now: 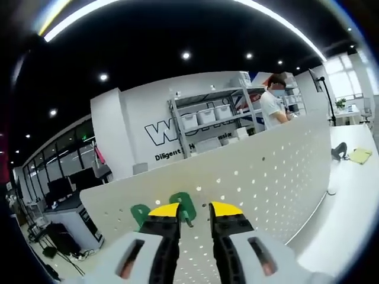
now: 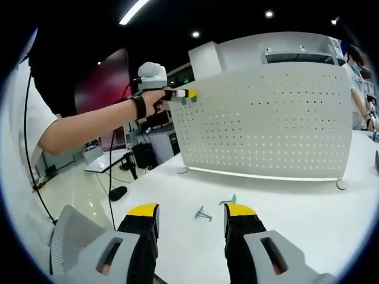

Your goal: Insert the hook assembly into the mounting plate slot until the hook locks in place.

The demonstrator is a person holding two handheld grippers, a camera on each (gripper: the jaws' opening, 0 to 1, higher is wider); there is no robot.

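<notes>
Yellow-tipped, my left gripper (image 1: 194,214) jaws pinch one of two green hooks (image 1: 183,206) at the pegboard (image 1: 278,171), while my right gripper (image 2: 191,214) gapes above two grey hooks (image 2: 203,213) before that pegboard.

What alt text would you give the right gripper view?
The open right gripper hangs over a white table where two small grey metal hooks lie loose. Beyond them stands a white perforated pegboard panel. At its upper left corner, a person's hand holds the left gripper by two green hooks.
</notes>
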